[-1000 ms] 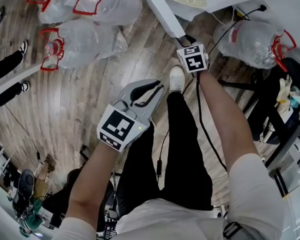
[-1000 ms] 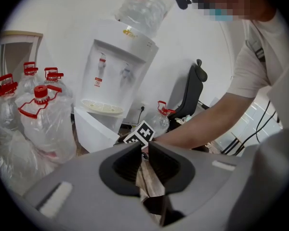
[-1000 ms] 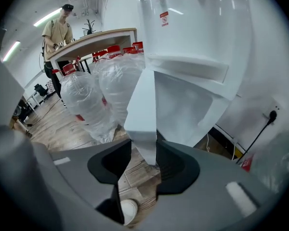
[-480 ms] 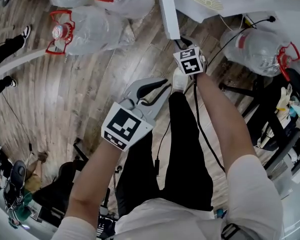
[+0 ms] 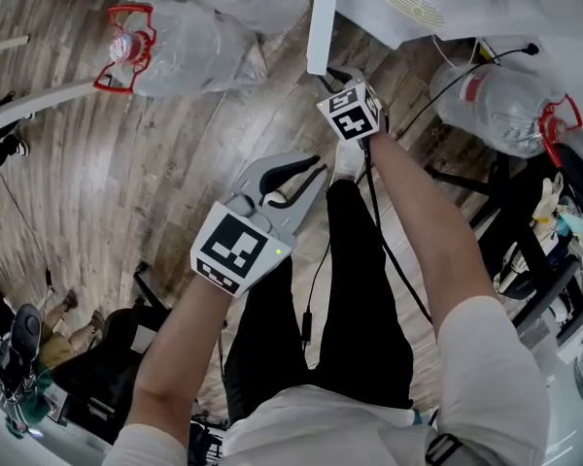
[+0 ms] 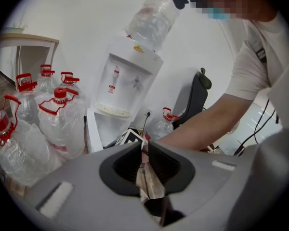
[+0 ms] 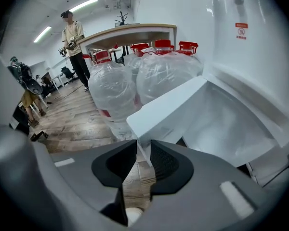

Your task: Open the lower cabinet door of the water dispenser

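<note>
The white water dispenser (image 6: 127, 81) stands against the wall with its lower cabinet door (image 5: 318, 17) swung open. In the right gripper view the door's (image 7: 176, 112) free corner sits between the pads of my right gripper (image 7: 143, 150), which is shut on its edge; the open white cabinet interior (image 7: 231, 124) lies to the right. In the head view my right gripper (image 5: 335, 74) is at the door's lower end. My left gripper (image 5: 316, 163) hangs above my leg, away from the door, and its jaws (image 6: 144, 150) are together with nothing in them.
Large clear water bottles with red caps (image 5: 175, 51) crowd the floor left of the door, close behind it (image 7: 115, 90). Another bottle (image 5: 496, 85) lies to the right by a black frame. A cable (image 5: 389, 250) trails from the right gripper. A person (image 7: 74, 37) stands far back.
The right gripper has closed onto the door's edge and moved left in the head view, taking the door with it. The left gripper has shifted only slightly.
</note>
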Demonstrator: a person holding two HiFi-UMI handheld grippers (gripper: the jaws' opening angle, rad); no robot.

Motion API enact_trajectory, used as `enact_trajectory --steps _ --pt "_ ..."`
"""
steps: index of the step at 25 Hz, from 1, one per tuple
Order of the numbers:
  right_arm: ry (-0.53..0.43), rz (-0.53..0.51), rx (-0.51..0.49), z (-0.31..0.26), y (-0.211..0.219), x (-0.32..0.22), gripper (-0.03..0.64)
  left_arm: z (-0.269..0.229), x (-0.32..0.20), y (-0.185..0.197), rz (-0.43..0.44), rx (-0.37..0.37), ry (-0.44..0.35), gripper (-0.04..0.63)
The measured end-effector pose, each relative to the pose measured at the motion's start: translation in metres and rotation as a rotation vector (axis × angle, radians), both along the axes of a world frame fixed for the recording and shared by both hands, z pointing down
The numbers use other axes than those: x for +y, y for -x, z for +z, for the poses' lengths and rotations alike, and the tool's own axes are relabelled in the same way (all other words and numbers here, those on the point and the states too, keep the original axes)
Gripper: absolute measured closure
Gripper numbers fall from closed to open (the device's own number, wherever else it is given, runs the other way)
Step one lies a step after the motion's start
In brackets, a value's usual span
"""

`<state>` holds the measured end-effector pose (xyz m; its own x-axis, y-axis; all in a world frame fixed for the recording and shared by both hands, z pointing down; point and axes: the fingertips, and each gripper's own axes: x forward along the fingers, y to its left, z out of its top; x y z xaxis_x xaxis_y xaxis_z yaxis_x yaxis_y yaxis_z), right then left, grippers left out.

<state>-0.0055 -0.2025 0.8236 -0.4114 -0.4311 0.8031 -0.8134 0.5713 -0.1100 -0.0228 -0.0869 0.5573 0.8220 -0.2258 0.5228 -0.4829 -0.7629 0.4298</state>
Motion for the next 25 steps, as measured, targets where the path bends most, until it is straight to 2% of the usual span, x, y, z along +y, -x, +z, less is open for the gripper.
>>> enact_trajectory --steps 8,16,25 --pt "-0.001 -0.077 -0.002 -0.004 0.039 -0.014 0.528 -0.004 -0.005 0.018 -0.051 0.009 -0.006 0.543" --pt "0.0 -0.105 -0.004 -0.008 0.072 -0.03 0.526 -0.008 -0.007 0.039 -0.088 0.003 -0.016 0.543" --pt "-0.009 -0.103 0.007 -0.012 0.083 -0.038 0.526 -0.012 -0.007 0.056 -0.099 0.01 -0.031 0.543"
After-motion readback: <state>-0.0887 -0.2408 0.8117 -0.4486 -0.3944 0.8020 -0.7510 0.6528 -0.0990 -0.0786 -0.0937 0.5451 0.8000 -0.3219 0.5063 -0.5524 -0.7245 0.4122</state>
